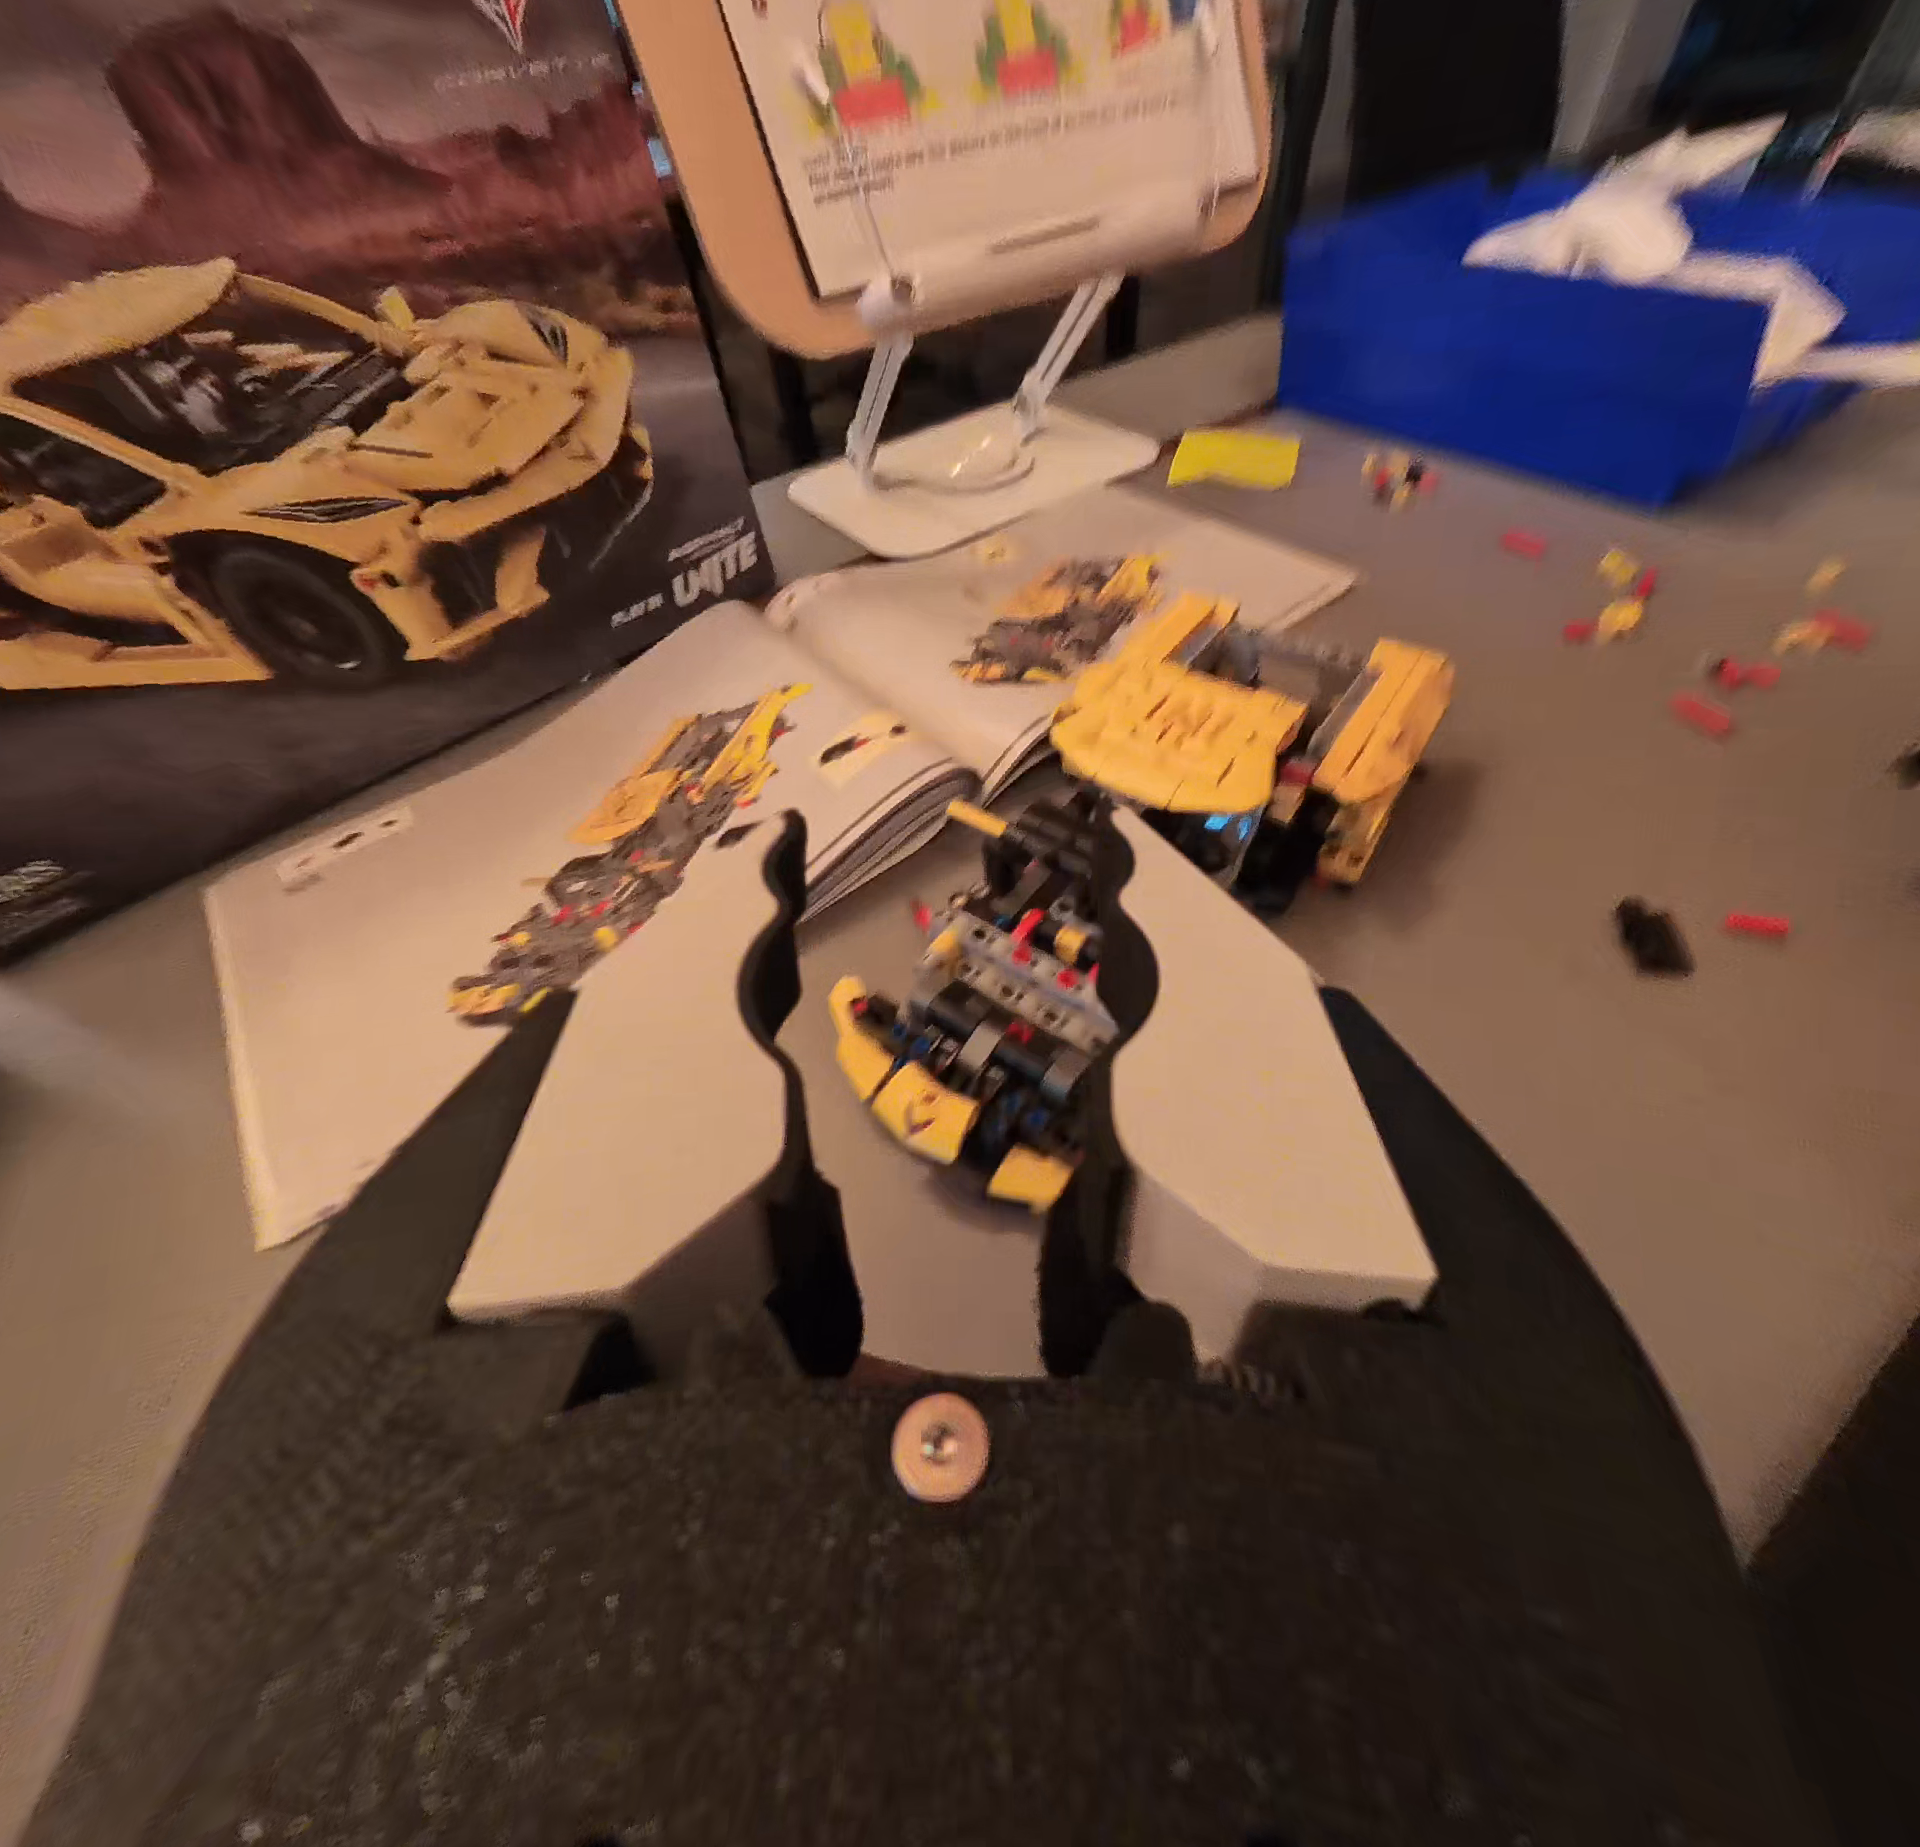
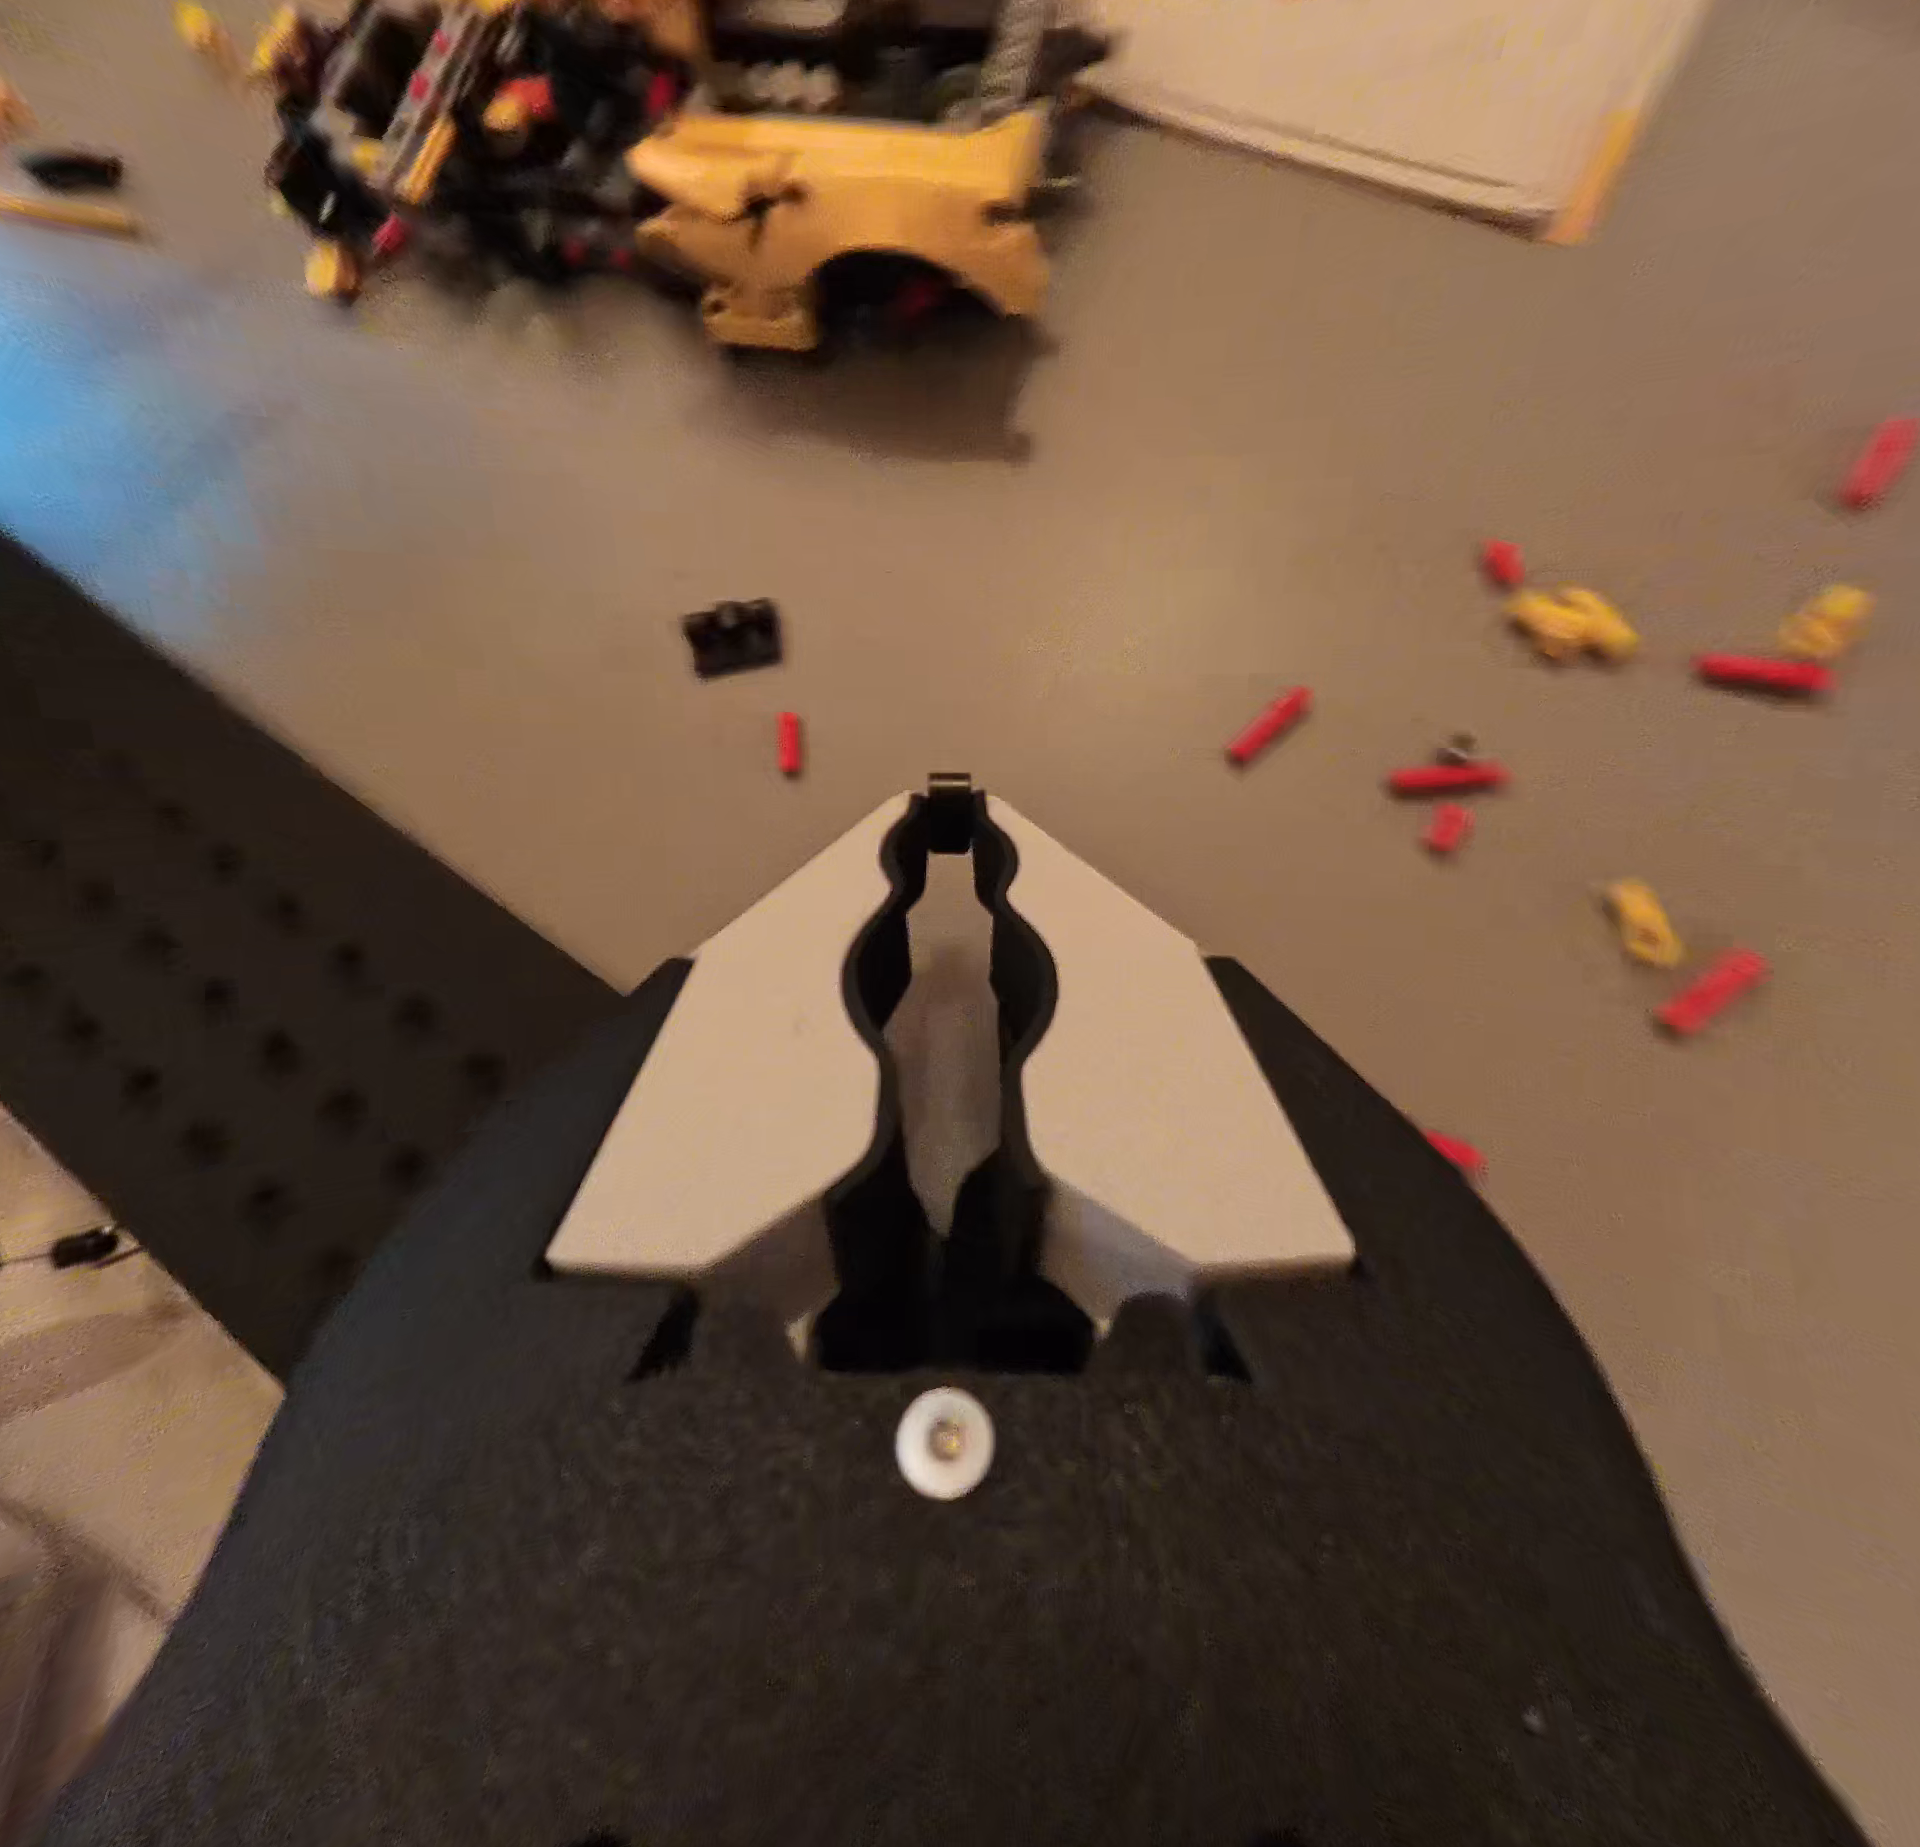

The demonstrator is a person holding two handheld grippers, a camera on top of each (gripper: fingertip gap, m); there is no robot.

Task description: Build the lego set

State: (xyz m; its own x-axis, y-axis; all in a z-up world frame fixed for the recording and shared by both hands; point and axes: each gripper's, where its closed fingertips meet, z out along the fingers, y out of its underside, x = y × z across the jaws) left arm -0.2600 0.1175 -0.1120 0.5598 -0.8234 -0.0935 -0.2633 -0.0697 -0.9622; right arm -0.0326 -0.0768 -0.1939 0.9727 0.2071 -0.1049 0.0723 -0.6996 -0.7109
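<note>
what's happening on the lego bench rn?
Mid-build of a yellow car. The left gripper is open around a small front subassembly on the grey table. The right gripper is shut on a tiny black piece. The larger car body sits beside the open manual.

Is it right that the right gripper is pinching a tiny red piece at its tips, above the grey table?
Not quite. The right wrist view shows the right gripper pinching a tiny black piece, not a red one. The red pins lie loose on the grey table. The rest is right.
</note>
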